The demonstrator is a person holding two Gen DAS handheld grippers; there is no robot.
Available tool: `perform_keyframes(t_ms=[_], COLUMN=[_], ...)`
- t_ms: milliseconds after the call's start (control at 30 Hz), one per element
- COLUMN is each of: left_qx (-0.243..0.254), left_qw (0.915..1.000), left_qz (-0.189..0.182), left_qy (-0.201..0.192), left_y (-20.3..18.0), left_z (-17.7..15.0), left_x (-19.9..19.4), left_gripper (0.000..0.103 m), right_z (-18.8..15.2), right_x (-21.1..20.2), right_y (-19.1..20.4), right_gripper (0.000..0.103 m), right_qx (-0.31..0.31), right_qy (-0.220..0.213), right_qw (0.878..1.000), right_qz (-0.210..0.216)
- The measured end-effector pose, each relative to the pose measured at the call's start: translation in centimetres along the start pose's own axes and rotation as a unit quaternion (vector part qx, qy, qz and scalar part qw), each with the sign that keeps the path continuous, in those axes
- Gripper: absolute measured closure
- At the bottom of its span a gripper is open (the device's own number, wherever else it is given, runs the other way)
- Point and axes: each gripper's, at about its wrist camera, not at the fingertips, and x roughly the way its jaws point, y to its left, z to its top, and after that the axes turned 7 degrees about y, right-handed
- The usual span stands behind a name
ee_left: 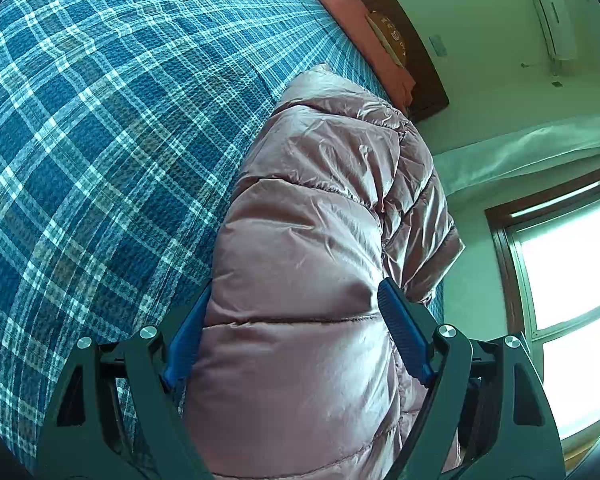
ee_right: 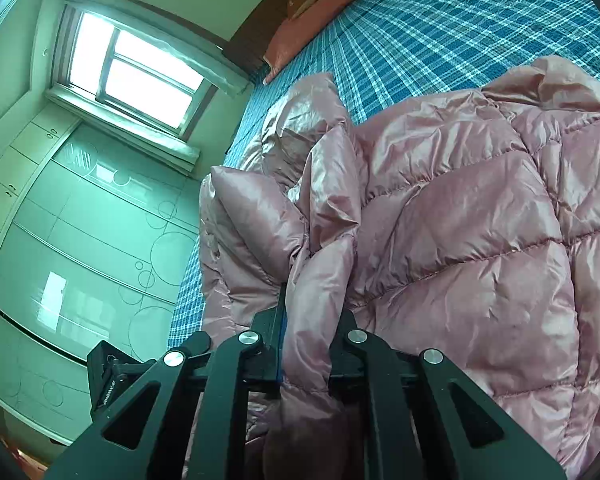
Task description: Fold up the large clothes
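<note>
I have the pink down jacket (ee_right: 460, 216) spread on the plaid bedspread (ee_left: 100, 140), filling the lower right of the right wrist view. My right gripper (ee_right: 314, 320) is clenched on a bunched edge fold, ready to carry it over. My left gripper (ee_left: 292, 332) straddles a puffy section at lower centre, jaws spread and not yet pinching, probably to steady the bulk.

My left gripper (ee_left: 294, 308) has its jaws spread wide around a thick puffy fold of the jacket (ee_left: 320, 220); my right gripper (ee_right: 314, 312) is clamped tight on a bunched ridge of it.
</note>
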Motion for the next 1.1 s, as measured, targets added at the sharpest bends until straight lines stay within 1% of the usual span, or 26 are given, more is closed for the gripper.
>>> perform_keyframes(t_ms=[67, 167, 300, 367, 467, 533, 567, 633, 667, 700, 767, 800, 833, 933, 967, 1000, 1033, 1067, 1100], left_qx=[-0.007, -0.015, 0.008, 0.024, 0.040, 0.046, 0.046, 0.043, 0.040, 0.032, 0.021, 0.018, 0.019, 0.026, 0.029, 0.032, 0.033, 0.033, 0.033], left_qw=[0.9999, 0.9996, 0.9996, 0.9994, 0.9988, 0.9980, 0.9977, 0.9969, 0.9965, 0.9961, 0.9961, 0.9964, 0.9965, 0.9966, 0.9966, 0.9965, 0.9965, 0.9963, 0.9961], left_qz=[-0.008, -0.023, -0.026, -0.023, -0.019, -0.019, -0.018, -0.013, -0.014, -0.016, -0.013, -0.013, -0.013, -0.016, -0.017, -0.018, -0.019, -0.021, -0.021], left_qy=[0.003, 0.003, -0.007, -0.001, 0.020, 0.039, 0.047, 0.065, 0.072, 0.080, 0.084, 0.082, 0.080, 0.077, 0.076, 0.075, 0.075, 0.077, 0.079], left_y=[0.0, -0.4, -2.1, -3.0, -4.1, -4.4, -4.4, -4.3, -4.1, -3.8, -3.5, -3.3, -3.2, -3.3, -3.2, -3.1, -3.0, -2.8, -2.7], left_z=[-0.1, 0.1, 0.0, -0.5, -1.8, -2.8, -3.2, -4.2, -4.6, -5.1, -5.8, -6.0, -6.2, -6.3, -6.5, -6.8, -7.2, -7.6, -7.9], left_x=[0.0, -0.6, -1.3, -0.8, 0.8, 2.0, 2.5, 3.7, 4.2, 4.9, 5.6, 5.5, 5.4, 4.6, 4.1, 3.6, 3.0, 2.7, 2.6], left_gripper=[0.023, 0.023, 0.023, 0.023, 0.022, 0.022, 0.022, 0.021, 0.017, 0.015, 0.015, 0.015, 0.015, 0.015, 0.015, 0.015, 0.015, 0.014, 0.014], right_z=[-0.4, -0.4, -0.3, -0.3, -0.8, -1.2, -1.4, -2.1, -2.4, -2.6, -3.2, -3.3, -3.6, -4.3, -4.6, -5.4, -5.5, -6.2, -7.2], right_x=[-0.6, -3.1, -7.2, -9.6, -12.8, -14.6, -14.9, -15.5, -15.4, -15.3, -15.0, -15.0, -15.4, -17.1, -17.6, -18.7, -19.3, -19.9, -20.4], right_y=[0.2, 1.4, 2.0, 1.5, -0.5, -3.4, -4.4, -7.7, -9.3, -10.4, -12.9, -13.4, -13.7, -13.4, -13.4, -12.9, -12.5, -12.0, -11.3], right_gripper=[0.093, 0.095, 0.095, 0.095, 0.095, 0.095, 0.095, 0.095, 0.095, 0.094, 0.091, 0.087, 0.085, 0.077, 0.065, 0.048, 0.041, 0.038, 0.038], right_qx=[-0.006, -0.029, -0.044, -0.044, -0.037, -0.016, -0.006, 0.025, 0.039, 0.050, 0.081, 0.089, 0.098, 0.099, 0.100, 0.104, 0.107, 0.110, 0.111], right_qy=[-0.008, -0.038, -0.079, -0.099, -0.117, -0.122, -0.122, -0.115, -0.109, -0.106, -0.092, -0.091, -0.093, -0.092, -0.093, -0.097, -0.102, -0.107, -0.106], right_qw=[1.000, 0.999, 0.996, 0.994, 0.992, 0.990, 0.990, 0.989, 0.989, 0.989, 0.991, 0.991, 0.990, 0.990, 0.990, 0.989, 0.989, 0.988, 0.988], right_qz=[0.002, -0.005, -0.008, -0.014, -0.039, -0.066, -0.070, -0.085, -0.089, -0.087, -0.055, -0.046, -0.038, -0.040, -0.039, -0.031, -0.026, -0.022, -0.016])
